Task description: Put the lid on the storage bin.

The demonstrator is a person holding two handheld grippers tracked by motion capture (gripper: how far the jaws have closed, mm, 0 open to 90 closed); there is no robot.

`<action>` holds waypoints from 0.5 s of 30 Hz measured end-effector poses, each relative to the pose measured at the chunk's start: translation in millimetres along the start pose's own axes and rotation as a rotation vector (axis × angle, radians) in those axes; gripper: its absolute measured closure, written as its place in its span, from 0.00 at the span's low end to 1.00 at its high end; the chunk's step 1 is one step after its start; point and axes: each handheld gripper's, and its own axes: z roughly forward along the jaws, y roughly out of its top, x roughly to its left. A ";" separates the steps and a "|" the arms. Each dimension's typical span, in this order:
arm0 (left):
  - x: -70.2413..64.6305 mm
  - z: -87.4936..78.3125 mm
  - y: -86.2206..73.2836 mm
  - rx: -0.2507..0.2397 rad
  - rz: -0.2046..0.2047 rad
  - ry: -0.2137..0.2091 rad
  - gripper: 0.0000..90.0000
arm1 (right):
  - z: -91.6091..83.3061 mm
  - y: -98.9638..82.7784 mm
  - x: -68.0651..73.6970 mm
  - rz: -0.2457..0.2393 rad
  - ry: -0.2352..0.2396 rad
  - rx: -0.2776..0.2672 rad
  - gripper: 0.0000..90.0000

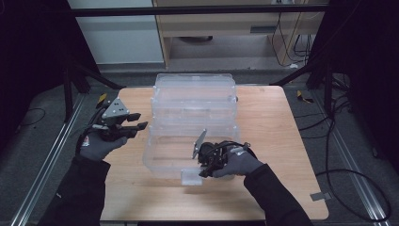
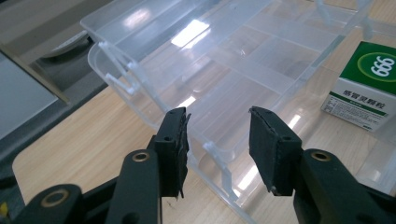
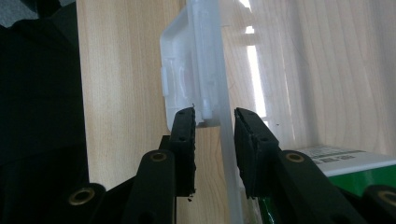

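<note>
My left gripper [image 1: 137, 121] hangs off the left side of the clear plastic organiser box [image 1: 193, 108], which sits mid-table [image 1: 282, 155] w/ lid open; jaws are spread w/ nothing between the pads, which in the left gripper view stand just short of the box's edge [image 2: 140, 88]. My right gripper [image 3: 214, 123] is at the box's near front wall [image 3: 227, 154], jaws straddling the wall by the latch tab [image 3: 180, 70], but I can't tell if the pads actually press it. A green-and-white carton [image 2: 366, 84] lies inside the box.
</note>
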 end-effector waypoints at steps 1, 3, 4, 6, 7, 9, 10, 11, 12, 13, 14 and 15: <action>0.3 -0.4 1.9 0.001 0.008 -0.003 0.64 | 0.0 0.0 0.1 0.000 0.000 0.000 0.77; 1.7 -1.1 7.0 0.006 0.030 -0.012 0.65 | 0.0 0.0 0.1 -0.001 -0.001 0.000 0.77; 1.8 -1.0 8.5 0.005 0.028 -0.018 0.66 | 0.0 -0.1 0.0 -0.001 0.000 -0.001 0.77; 3.1 -0.5 12.6 0.011 0.049 -0.025 0.67 | -0.1 -0.2 -0.1 -0.003 0.001 0.000 0.77; 3.7 -0.3 14.6 0.015 0.061 -0.028 0.67 | 0.0 -0.2 -0.1 -0.002 0.001 -0.001 0.77; 4.9 0.7 18.6 0.018 0.077 -0.033 0.67 | 0.0 -0.2 0.0 -0.003 0.000 -0.001 0.77; 5.3 1.3 20.6 0.019 0.085 -0.037 0.68 | 0.0 -0.1 0.0 -0.002 0.000 -0.001 0.77; 5.6 1.8 22.8 0.024 0.095 -0.037 0.68 | -0.1 -0.1 0.0 -0.005 0.001 0.001 0.77; 5.6 2.4 25.0 0.028 0.107 -0.040 0.68 | -0.3 0.1 0.7 0.003 0.001 0.003 0.77; 6.0 2.7 27.3 0.032 0.118 -0.044 0.68 | -0.1 0.0 0.5 -0.002 0.001 0.000 0.77; 6.4 3.3 29.5 0.034 0.123 -0.049 0.68 | -0.1 -0.1 0.6 -0.002 0.000 0.000 0.77; 6.7 4.0 31.5 0.039 0.130 -0.053 0.68 | -0.1 -0.2 0.3 -0.007 0.001 -0.002 0.77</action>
